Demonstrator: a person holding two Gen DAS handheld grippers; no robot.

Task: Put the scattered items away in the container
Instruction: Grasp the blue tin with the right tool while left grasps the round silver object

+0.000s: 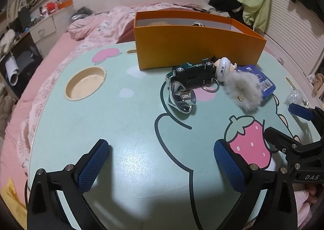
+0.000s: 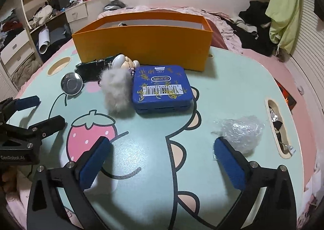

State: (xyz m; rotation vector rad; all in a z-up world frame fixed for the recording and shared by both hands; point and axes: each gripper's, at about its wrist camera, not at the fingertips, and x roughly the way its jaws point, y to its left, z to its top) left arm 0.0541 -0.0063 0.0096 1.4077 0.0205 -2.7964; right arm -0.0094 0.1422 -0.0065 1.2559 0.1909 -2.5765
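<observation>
Both grippers hover empty with fingers wide; the crumpled clear plastic wrap (image 2: 241, 133) lies just beside the right gripper (image 2: 162, 161) near the bench's right edge, well short of the orange cardboard box (image 2: 141, 47) at the far edge.

A mint-green table (image 1: 131, 159) printed with a pink strawberry (image 1: 250, 145) and cartoon outlines has a round recessed cup holder (image 1: 86, 83) near its left edge and sits on a bed with pink bedding (image 1: 97, 25).

Two low views, shared orange box (image 1: 194, 47)
</observation>
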